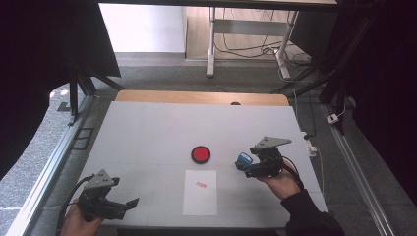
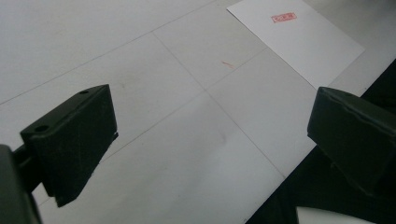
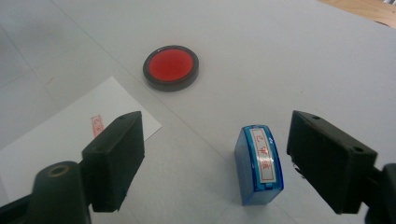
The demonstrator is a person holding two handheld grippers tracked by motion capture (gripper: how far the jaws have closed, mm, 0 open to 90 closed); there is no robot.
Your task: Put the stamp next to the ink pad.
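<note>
We see a blue stamp with a white label on its top face; the label has a red frame and red characters that we cannot read. It stands on the white surface, at about 3 o'clock from the red ink pad, a round black case. The stamp sits between the jaws of the right gripper, nearer the right one, and they are spread and do not touch it. At 6 o'clock from the pad lies a white paper with a small red stamped mark, not legible. The left gripper, at 8 o'clock, has its jaws spread over bare surface.
</note>
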